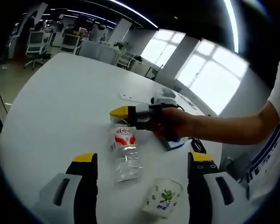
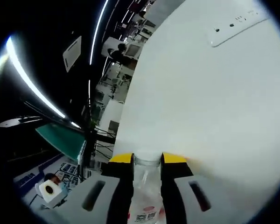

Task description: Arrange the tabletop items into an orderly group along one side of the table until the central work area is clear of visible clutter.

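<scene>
A clear water bottle (image 1: 126, 154) with a red label stands or leans on the white table (image 1: 60, 107), between and just beyond my left gripper (image 1: 143, 159), whose yellow-tipped jaws are wide open with nothing in them. My right gripper (image 1: 121, 113), held by a person's hand, reaches in from the right and grips the bottle's top. In the right gripper view that gripper (image 2: 147, 159) is shut on the bottle (image 2: 147, 186) at its neck, just under the cap. A white cup (image 1: 162, 198) with a green print sits close to my left gripper's right jaw.
A white power strip (image 1: 132, 98) (image 2: 233, 25) lies farther out on the table. A white device (image 1: 166, 94), a black cable (image 1: 197, 145) and a bluish flat item (image 1: 176, 144) sit behind the hand. Office chairs and desks stand beyond the table's far edge.
</scene>
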A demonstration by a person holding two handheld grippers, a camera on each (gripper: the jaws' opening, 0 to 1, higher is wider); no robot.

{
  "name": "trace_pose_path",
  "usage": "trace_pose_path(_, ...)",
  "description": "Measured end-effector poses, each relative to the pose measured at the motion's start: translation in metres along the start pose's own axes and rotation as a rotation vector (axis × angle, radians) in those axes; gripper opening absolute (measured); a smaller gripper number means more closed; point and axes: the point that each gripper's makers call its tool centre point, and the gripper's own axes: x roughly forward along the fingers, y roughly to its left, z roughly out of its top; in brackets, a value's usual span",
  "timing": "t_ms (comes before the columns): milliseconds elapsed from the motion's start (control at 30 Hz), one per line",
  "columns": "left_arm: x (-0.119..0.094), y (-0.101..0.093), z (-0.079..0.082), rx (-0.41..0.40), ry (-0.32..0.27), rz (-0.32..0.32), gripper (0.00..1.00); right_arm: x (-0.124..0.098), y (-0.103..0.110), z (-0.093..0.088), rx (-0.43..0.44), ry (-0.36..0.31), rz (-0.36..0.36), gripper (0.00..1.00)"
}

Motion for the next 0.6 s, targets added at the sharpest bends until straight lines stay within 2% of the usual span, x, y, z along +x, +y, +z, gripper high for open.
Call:
trace_pose_path(333,0.027,0.018,0.013,0.009,0.009,-0.032,0.78,-0.01,0.024,0.001,-0.128,-0.016,0.046,0.19)
trace_pose_path(600,0.046,0.024,0.014,0.018,0.035,-0.068,0.78,-0.015,0.039,-0.002,-0.214,-0.012,0.076,0.19)
